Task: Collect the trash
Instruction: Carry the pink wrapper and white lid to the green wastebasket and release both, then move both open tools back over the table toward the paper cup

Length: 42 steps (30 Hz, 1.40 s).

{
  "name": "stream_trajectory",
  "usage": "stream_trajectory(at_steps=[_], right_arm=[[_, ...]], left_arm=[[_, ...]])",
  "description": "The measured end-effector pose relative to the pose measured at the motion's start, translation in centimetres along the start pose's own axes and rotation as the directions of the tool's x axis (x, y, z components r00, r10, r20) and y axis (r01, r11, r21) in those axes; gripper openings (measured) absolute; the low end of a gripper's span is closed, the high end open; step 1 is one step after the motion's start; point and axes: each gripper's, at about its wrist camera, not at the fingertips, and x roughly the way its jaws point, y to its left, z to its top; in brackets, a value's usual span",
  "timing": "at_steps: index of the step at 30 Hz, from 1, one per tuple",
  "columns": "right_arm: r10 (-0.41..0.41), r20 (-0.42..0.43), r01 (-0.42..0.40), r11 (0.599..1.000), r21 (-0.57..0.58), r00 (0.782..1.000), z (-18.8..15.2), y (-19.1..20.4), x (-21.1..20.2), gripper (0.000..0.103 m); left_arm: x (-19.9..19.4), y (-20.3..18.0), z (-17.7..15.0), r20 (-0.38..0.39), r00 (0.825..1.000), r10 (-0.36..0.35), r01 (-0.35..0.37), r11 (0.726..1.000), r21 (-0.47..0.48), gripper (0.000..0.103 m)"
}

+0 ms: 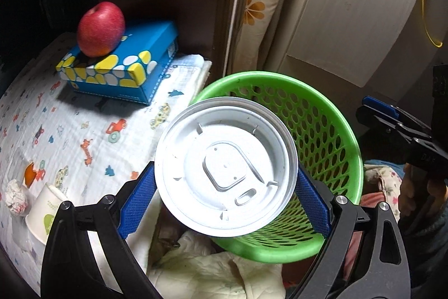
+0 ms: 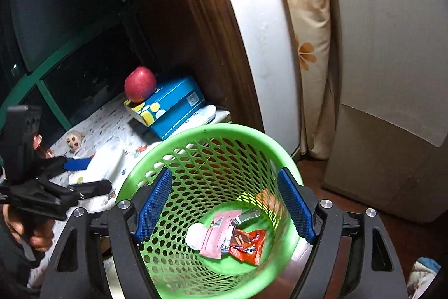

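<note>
My left gripper (image 1: 224,181) is shut on a white plastic cup lid (image 1: 225,167), held by its edges in front of and above the rim of the green mesh basket (image 1: 330,131). My right gripper (image 2: 224,203) is open and empty, its blue pads over the mouth of the green basket (image 2: 212,131). Inside the basket lie a pink wrapper (image 2: 215,237), a red snack wrapper (image 2: 249,243) and a white paper piece (image 2: 196,236). On the patterned cloth lie a white paper cup (image 1: 44,212) and a crumpled tissue ball (image 1: 15,196).
A red apple (image 1: 100,28) sits on a blue tissue box (image 1: 123,66) at the back of the cloth-covered surface (image 1: 70,136). An orange piece (image 1: 29,173) lies near the cup. A dark window frame, a curtain (image 2: 310,46) and a white panel stand behind the basket.
</note>
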Motion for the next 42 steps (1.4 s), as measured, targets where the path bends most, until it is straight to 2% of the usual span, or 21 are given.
stream_trajectory(at_steps=[10,15,20,26,32,36,42], right_arm=[[0.014,-0.002,-0.014,0.999,0.046,1.000,-1.1,-1.0,-0.8,0.075],[0.029,-0.001,-0.029,0.999,0.044,1.000,-1.3,-0.4,-0.8,0.075],[0.057,0.007,-0.057,0.998,0.035,0.998,-1.1,0.9,-0.7,0.075],[0.104,0.005,-0.104,0.995,0.001,0.995,-0.9,3.6,-0.6,0.076],[0.157,-0.015,-0.158,0.986,-0.046,0.987,-0.8,7.0,0.2,0.077],[0.189,-0.034,-0.192,0.978,-0.086,0.981,-0.7,9.6,0.8,0.077],[0.240,-0.078,-0.249,0.958,-0.140,0.968,-1.0,13.6,2.3,0.077]], left_arm=[[3.6,-1.8,0.8,-0.069,0.996,-0.053,0.052,0.998,-0.018,0.096],[2.6,-1.1,0.5,-0.042,0.996,-0.080,0.078,0.996,-0.042,0.096],[0.3,0.6,0.2,0.002,0.998,-0.067,0.067,0.994,-0.083,0.096],[-3.3,3.3,-1.2,0.063,0.998,0.024,-0.017,0.994,-0.111,0.096],[-6.0,7.2,-3.4,0.091,0.988,0.127,-0.110,0.979,-0.171,0.096],[-7.3,10.7,-5.7,0.086,0.977,0.196,-0.170,0.954,-0.245,0.096],[-9.3,16.0,-9.4,0.062,0.958,0.281,-0.241,0.900,-0.363,0.096]])
